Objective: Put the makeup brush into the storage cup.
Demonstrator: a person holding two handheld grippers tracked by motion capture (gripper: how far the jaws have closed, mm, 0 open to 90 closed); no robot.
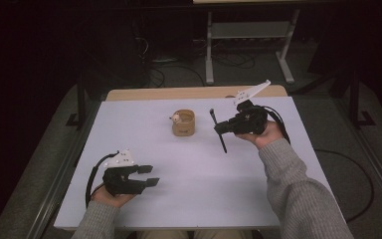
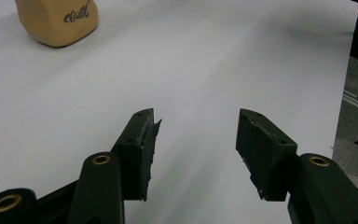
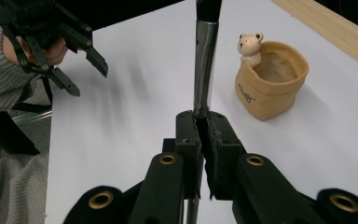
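A tan pouch-shaped cup (image 1: pixel 183 124) (image 3: pixel 270 88) with a small bear figure (image 3: pixel 250 46) on its rim stands at the middle of the white table (image 1: pixel 204 184). My right gripper (image 1: pixel 218 128) (image 3: pixel 206 116), just right of the cup, is shut on a thin black brush (image 1: pixel 223 142) with a silver ferrule (image 3: pixel 204 65). The brush stands crosswise in the jaws, above the table. My left gripper (image 1: pixel 149 175) (image 2: pixel 196 114) (image 3: pixel 88 79) hovers near the front left of the table, jaws open with nothing between them. The cup (image 2: pixel 58 21) lies far ahead of it.
A wooden strip (image 1: pixel 194 92) runs along the table's far edge. Beyond it a metal stand (image 1: pixel 248 35) and cables sit on the dark floor. Grey floor (image 1: pixel 358 164) borders the table on both sides.
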